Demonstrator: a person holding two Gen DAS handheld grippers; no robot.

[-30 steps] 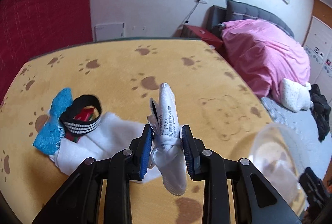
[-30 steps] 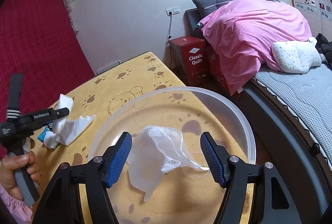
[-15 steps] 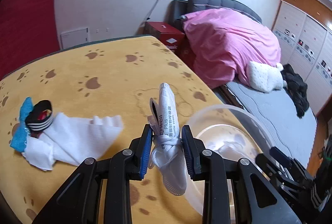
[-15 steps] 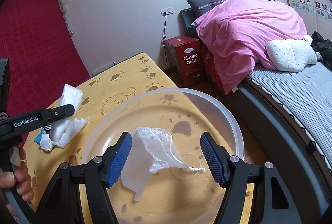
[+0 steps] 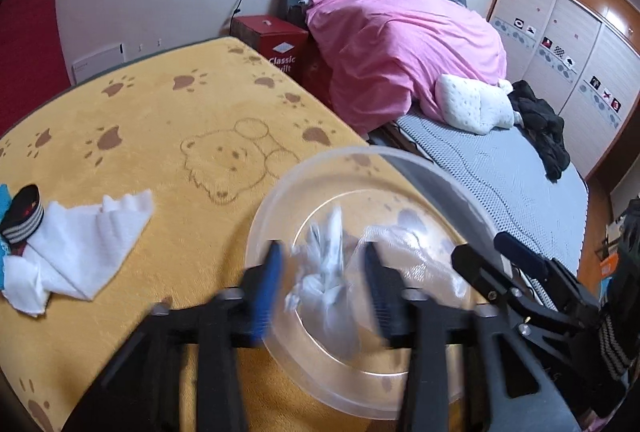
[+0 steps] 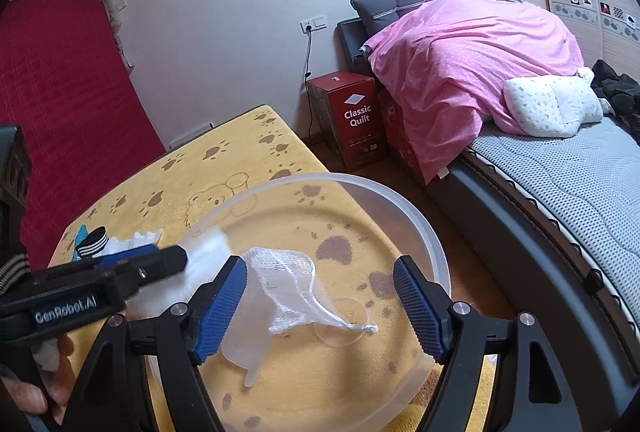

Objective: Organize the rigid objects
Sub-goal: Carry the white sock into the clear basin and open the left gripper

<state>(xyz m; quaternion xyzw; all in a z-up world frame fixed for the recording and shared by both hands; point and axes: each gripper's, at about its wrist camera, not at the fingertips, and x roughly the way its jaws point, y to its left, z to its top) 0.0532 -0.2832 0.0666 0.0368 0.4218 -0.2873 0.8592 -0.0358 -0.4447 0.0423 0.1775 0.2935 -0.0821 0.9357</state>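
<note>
A clear plastic bowl [image 5: 400, 157] [image 6: 424, 228] stands on the yellow paw-print table near its right edge. My left gripper [image 5: 322, 288] [image 6: 160, 260] hangs blurred over the bowl's left side with its jaws opening. A white knotted bundle with a printed tube [image 5: 330, 268] [image 6: 208, 248] sits loose between the jaws, and there is a gap to each pad. A white mesh bag [image 6: 282, 272] [image 5: 408, 252] and a translucent piece [image 6: 248, 336] lie in the bowl. My right gripper [image 6: 320, 292] [image 5: 516, 260] is open above them, jaws still widening, touching nothing.
A crumpled white cloth [image 5: 80, 244], a black striped band [image 5: 24, 212] [image 6: 94, 242] and a blue cloth [image 5: 3, 196] lie at the table's left. A red box [image 6: 352, 116] and a bed with a pink duvet [image 6: 472, 60] stand beyond the right edge.
My left gripper swung right from the cloth pile to above the bowl, and its jaws parted from the white bundle. The right gripper stayed over the bowl and opened a little wider.
</note>
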